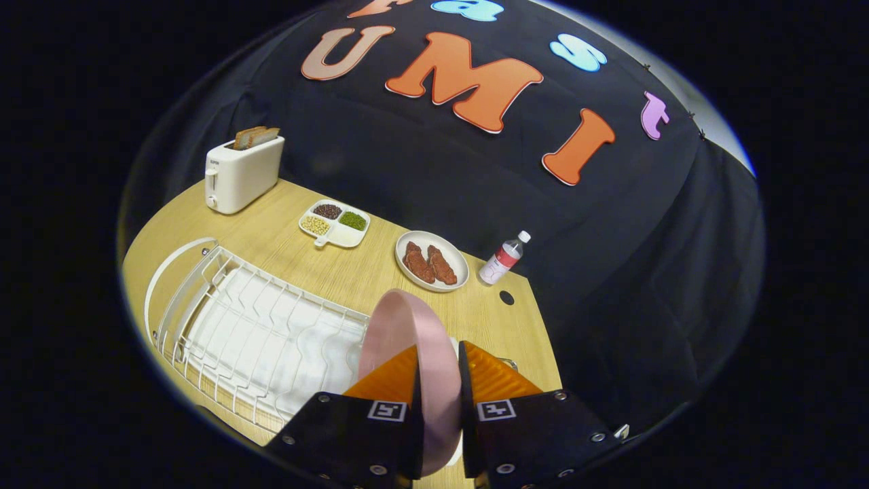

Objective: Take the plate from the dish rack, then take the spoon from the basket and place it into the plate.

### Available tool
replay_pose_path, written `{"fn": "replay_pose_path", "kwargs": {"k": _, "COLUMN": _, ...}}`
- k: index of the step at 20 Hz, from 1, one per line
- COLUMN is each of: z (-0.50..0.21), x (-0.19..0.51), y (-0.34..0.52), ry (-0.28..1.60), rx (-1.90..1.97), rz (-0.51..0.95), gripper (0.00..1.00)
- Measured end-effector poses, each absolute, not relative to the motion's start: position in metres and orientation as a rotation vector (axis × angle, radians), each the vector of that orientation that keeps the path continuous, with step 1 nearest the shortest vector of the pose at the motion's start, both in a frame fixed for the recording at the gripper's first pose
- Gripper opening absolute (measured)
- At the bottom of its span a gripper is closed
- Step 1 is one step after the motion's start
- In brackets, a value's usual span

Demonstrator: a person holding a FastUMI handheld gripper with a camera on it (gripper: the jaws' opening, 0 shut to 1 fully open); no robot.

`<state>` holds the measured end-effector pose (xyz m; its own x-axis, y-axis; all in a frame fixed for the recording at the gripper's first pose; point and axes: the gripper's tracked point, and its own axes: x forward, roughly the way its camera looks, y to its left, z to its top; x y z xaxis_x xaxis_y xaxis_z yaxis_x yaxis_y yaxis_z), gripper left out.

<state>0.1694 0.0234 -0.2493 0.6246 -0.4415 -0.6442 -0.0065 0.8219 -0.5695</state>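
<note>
A pink plate [407,333] stands on edge between the two fingers of my gripper [438,380], which is shut on its rim. The plate is held up above the right end of the white wire dish rack [258,333], which lies on the wooden table to the left of the fingers. The rack's slots look bare. The plate's lower part is hidden behind the fingers.
Beyond the fingers on the wooden table [339,272] sit a white plate with brown meat pieces [432,261], a small water bottle [504,258], a divided dish of beans [335,223] and a white toaster with bread [243,171]. The table's edge runs close on the right.
</note>
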Motion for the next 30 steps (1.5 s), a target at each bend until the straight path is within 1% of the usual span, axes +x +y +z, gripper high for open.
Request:
{"fn": "replay_pose_path", "kwargs": {"k": 5, "z": -0.227, "x": 0.158, "y": 0.025, "ry": 0.833, "rx": -0.485, "rz": -0.256, "gripper": 0.23}}
{"fn": "replay_pose_path", "kwargs": {"k": 12, "z": -0.212, "x": 0.108, "y": 0.031, "ry": 0.827, "rx": -0.335, "rz": -0.165, "gripper": 0.23}}
{"fn": "replay_pose_path", "kwargs": {"k": 20, "z": -0.228, "x": 0.037, "y": 0.025, "ry": 0.859, "rx": -0.159, "rz": -0.085, "gripper": 0.23}}
{"fn": "replay_pose_path", "kwargs": {"k": 26, "z": -0.246, "x": 0.003, "y": 0.026, "ry": 0.864, "rx": -0.018, "rz": -0.052, "gripper": 0.23}}
{"fn": "replay_pose_path", "kwargs": {"k": 30, "z": -0.275, "x": -0.023, "y": 0.028, "ry": 0.899, "rx": 0.090, "rz": -0.041, "gripper": 0.23}}
